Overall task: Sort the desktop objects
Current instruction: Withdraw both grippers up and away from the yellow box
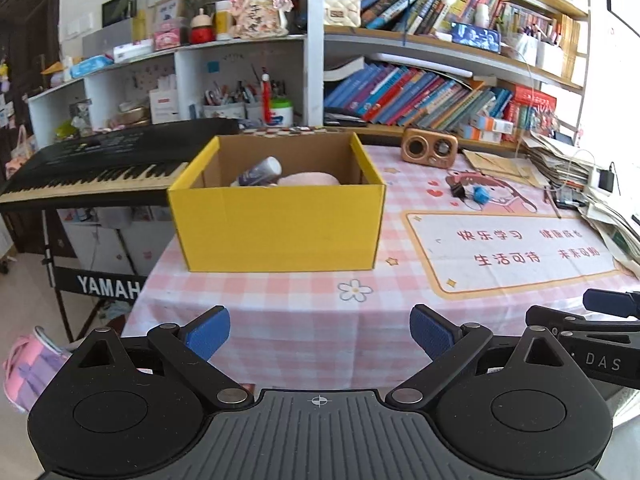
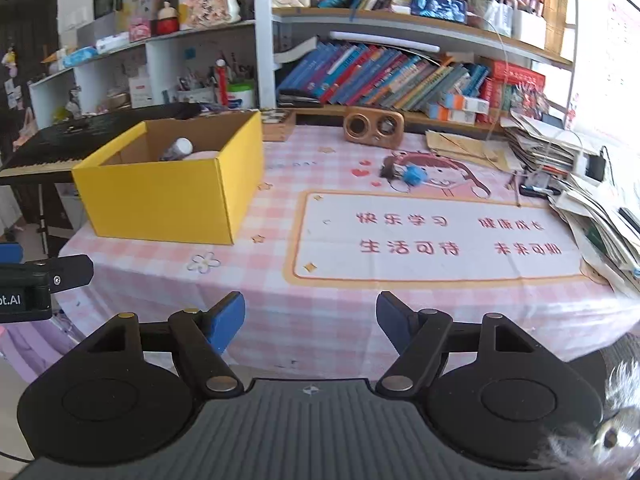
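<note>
Bookshelves crammed with leaning books and trinkets fill the wall behind a bench [image 1: 280,304] draped in a pink checked cloth; seen from the left wrist, a yellow cardboard box [image 1: 276,228] stands open on the near left part of the bench, and a white bottle [image 1: 260,172] lies tilted inside it against something pale pink [image 1: 308,180]; a black keyboard [image 1: 100,164] runs off to the left just beside the box; a wooden radio [image 1: 430,147] sits at the back of the bench, and a small blue object [image 1: 479,194] lies next to a small dark object [image 1: 458,191] on the cartoon print, well apart from the box; stacked papers [image 1: 560,164] crowd the right edge; the left tool [image 1: 320,338] hangs over the near edge of the bench with its blue pads spread wide and nothing between them.

From the right wrist, the same box [image 2: 160,200] is at the left, the bottle [image 2: 178,149] visible inside; the blue object [image 2: 414,176] and the dark object [image 2: 388,171] lie near the middle of the bench, ahead of the tool, in front of the radio [image 2: 374,128]; the right tool [image 2: 311,322] is spread apart and empty, above the near edge of the cloth; part of the left tool shows at the left edge.
</note>
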Available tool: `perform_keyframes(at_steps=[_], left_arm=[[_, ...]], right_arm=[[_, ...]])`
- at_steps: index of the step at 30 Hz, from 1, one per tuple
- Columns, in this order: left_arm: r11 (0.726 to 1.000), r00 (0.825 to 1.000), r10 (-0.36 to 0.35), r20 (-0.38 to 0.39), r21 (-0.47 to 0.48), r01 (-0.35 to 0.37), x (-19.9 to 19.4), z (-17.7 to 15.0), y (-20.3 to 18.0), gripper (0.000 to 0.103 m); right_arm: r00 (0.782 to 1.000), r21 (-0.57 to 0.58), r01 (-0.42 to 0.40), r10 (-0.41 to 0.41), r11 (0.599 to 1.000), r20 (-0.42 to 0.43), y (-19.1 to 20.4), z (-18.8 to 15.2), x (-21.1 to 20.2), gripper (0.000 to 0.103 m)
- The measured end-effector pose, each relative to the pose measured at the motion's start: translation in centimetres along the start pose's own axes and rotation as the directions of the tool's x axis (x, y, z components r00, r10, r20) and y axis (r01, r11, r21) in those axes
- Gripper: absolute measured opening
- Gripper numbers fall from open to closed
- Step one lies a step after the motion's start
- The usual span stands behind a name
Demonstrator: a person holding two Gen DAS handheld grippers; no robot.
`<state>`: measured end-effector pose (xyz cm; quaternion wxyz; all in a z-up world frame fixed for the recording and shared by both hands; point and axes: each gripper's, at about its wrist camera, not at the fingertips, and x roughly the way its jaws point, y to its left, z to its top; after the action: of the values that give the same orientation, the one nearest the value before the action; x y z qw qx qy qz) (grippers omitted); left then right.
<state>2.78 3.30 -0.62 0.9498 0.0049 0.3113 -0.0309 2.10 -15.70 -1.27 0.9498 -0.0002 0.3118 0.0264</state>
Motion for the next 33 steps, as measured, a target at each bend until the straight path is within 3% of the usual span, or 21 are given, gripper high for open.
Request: perform_keyframes(at_steps=[33], left_arm=[[0.997, 0.997, -0.056, -0.043, 0.046, 0.058, 2.3, 1.0, -2.2, 0.099]], right_arm=[[0.996, 0.031, 0.068, -0.066, 0.997, -0.059, -2.2, -0.5, 0.8, 0.082]])
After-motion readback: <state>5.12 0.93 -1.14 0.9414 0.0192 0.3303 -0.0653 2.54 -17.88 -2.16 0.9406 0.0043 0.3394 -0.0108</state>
